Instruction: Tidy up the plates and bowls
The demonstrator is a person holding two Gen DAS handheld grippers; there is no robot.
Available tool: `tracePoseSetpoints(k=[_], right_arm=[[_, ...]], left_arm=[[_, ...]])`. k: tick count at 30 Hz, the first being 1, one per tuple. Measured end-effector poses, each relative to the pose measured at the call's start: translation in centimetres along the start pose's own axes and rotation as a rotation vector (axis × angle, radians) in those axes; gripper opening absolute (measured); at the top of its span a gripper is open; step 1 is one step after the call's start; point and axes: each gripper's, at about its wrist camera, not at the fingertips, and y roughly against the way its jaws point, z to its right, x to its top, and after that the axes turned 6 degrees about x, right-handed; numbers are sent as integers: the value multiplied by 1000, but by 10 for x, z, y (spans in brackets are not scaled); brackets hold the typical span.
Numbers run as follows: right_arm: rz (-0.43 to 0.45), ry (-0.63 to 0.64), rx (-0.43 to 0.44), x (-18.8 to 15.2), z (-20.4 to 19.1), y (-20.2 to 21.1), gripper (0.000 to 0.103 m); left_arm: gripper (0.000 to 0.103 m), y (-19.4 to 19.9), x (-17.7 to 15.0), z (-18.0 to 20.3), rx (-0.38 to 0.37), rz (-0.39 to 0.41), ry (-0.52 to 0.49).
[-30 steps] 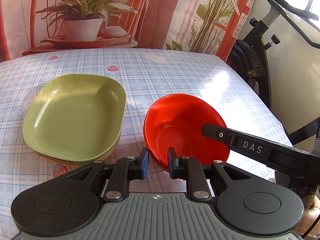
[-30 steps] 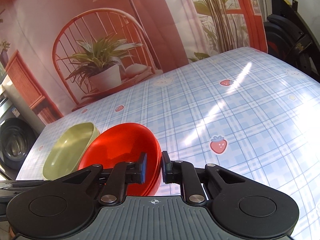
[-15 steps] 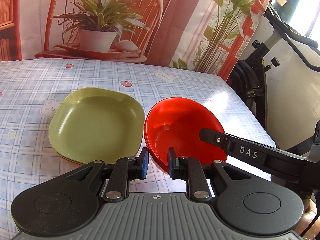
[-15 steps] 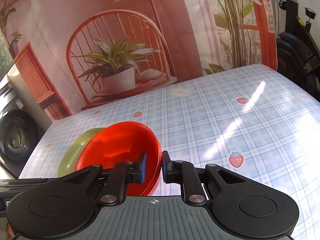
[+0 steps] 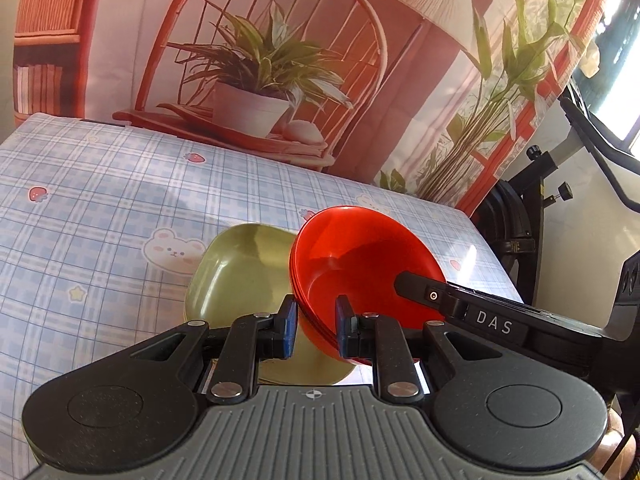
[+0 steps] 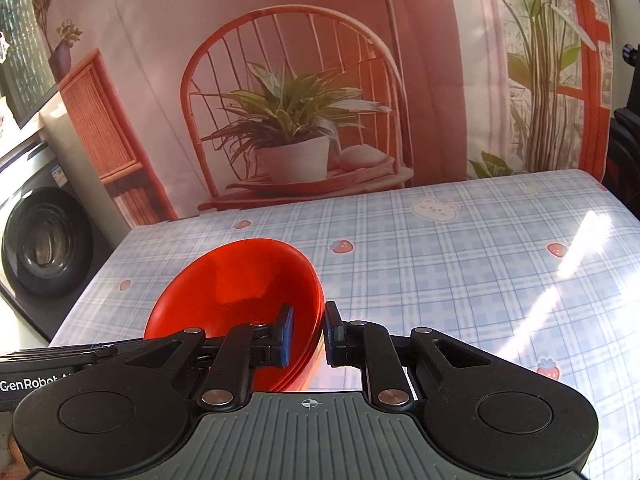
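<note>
Red bowls (image 5: 360, 264), a nested stack, held tilted above the checked surface (image 5: 100, 208): left gripper (image 5: 314, 328) jaws pinch the near rim, right gripper (image 6: 306, 332) jaws pinch the opposite rim. Green plates (image 5: 240, 276) lie on the surface, partly behind the bowls.

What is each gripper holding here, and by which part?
Both grip the stack of red bowls by the rim: the left gripper on the near left edge, the right gripper on the opposite edge, one finger inside, one outside.
</note>
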Motion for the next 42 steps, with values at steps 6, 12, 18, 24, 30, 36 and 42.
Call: tracePoseSetpoints(k=[6,12,18,24,30,36,42], right_arm=[[-29,75,-11,5,-31,-27,16],[-49,86,-19,1,-38,-40,16],[-82,79,-26,-6,-37,-49,16],[-94,77,-24,-11,-41,-52,16],[-119,79,-26,-18,-43,-56,17],[-115,93,-39,-21,-46,-58,17],[-102,93,-52,-17,-48,-52,27]], left_arm=[[21,-11,16,-22,77,-26,-2],[21,-20,15,-38,81,-55,16],[21,-20,7,-44,84,-61,26],[21,-19,3,-49,89,-63,22],[21,-19,-2,-52,92,-67,34],[21,-17,-5,-53,98,-44,30],[29,-10,-3,-42,166,-7,-55]])
